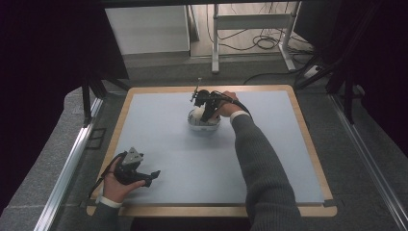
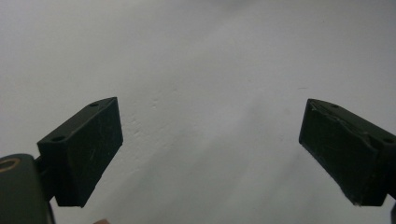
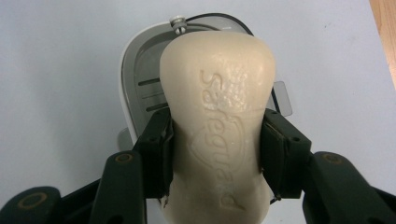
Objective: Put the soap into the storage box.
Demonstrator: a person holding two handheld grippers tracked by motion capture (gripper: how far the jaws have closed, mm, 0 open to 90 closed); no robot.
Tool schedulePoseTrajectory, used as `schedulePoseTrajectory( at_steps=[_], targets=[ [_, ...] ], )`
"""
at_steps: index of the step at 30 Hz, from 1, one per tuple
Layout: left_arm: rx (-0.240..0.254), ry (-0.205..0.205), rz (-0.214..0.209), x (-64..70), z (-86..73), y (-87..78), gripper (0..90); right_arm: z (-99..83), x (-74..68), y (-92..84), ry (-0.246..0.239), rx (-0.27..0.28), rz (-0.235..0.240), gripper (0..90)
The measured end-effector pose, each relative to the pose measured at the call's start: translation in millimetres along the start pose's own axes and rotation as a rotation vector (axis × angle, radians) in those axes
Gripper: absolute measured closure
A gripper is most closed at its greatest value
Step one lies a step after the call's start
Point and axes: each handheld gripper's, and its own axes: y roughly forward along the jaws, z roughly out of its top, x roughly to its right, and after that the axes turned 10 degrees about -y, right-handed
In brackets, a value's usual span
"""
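A cream bar of soap (image 3: 217, 121) with raised lettering is clamped between the jaws of my right gripper (image 3: 216, 144), which is shut on its narrow waist. The bar hangs just over a white soap dish (image 3: 140, 65) with a grey slotted insert. From above, my right gripper (image 1: 204, 109) points down over the soap dish (image 1: 203, 126) at the middle back of the mat, and the pale soap (image 1: 197, 113) shows at its tip. My left gripper (image 1: 153, 176) rests at the front left corner, jaws wide apart. Between its fingers (image 2: 86, 149) lies bare mat.
A light blue mat (image 1: 192, 159) covers a wooden-edged board (image 1: 308, 139). Dark floor and metal rails lie on both sides. Table legs and cables (image 1: 262, 41) stand beyond the far edge.
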Motion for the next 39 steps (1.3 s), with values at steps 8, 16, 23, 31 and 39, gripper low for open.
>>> schedulePoseTrajectory(
  at_steps=[8, 16, 23, 31, 39],
  targets=[
    [0.000, 0.001, 0.001, 0.0, 0.0, -0.1, 6.7, -1.6, 1.5, 5.8, -0.012, -0.015, -0.005, 49.1],
    [0.001, 0.001, 0.003, -0.2, 0.0, -0.4, 6.7, 1.3, -0.6, 5.7, 0.017, 0.022, 0.008, 44.2],
    [-0.001, 0.003, 0.002, 0.9, 0.2, 0.0, 6.7, 0.8, -2.6, -11.3, 0.076, 0.077, -0.031, 37.7],
    [-0.005, 0.009, 0.000, 2.3, 0.4, 1.3, 6.7, -7.5, -11.2, -31.3, 0.165, 0.164, -0.062, 35.9],
    [-0.009, 0.014, 0.002, 3.6, 0.6, 2.5, 6.7, -35.3, -34.1, -46.3, 0.244, 0.255, -0.097, 33.3]
  ],
)
